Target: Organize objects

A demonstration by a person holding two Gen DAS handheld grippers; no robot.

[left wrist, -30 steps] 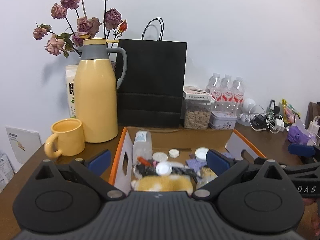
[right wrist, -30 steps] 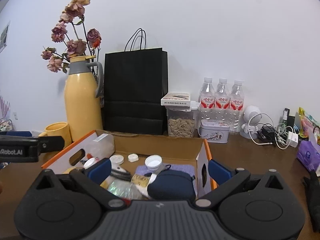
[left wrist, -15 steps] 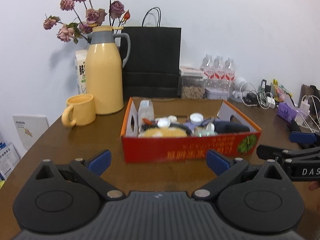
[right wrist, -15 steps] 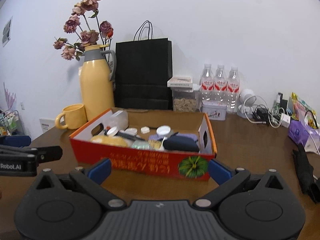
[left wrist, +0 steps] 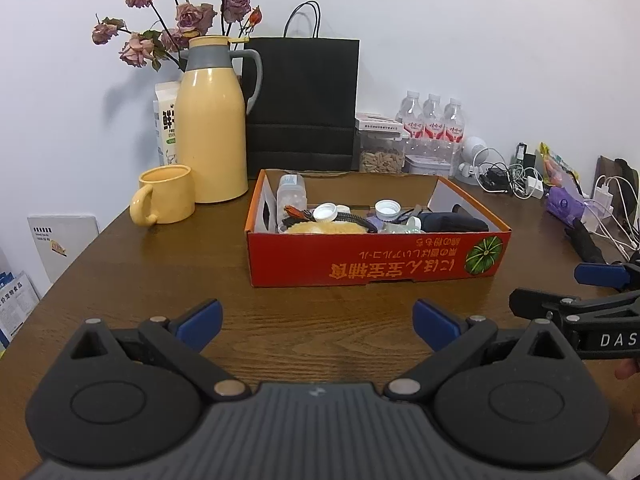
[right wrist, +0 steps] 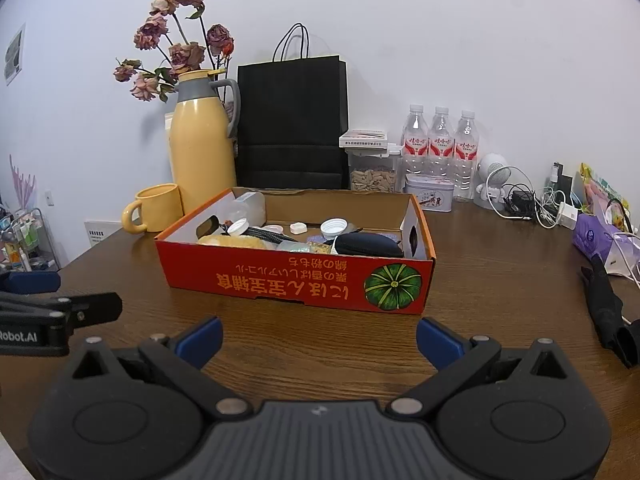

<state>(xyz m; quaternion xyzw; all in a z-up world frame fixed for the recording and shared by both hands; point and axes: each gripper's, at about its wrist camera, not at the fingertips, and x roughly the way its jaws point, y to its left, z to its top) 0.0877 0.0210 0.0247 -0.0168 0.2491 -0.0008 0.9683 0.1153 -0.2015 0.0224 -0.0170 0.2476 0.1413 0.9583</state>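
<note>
One red cardboard box sits on the brown desk, its near wall printed with upside-down yellow characters and a green pumpkin at the right end. Its long side runs left to right across both views. Inside lie white caps, a clear bottle and a dark pouch. Both the left gripper and the right gripper hover before the box, jaws spread wide and empty.
</note>
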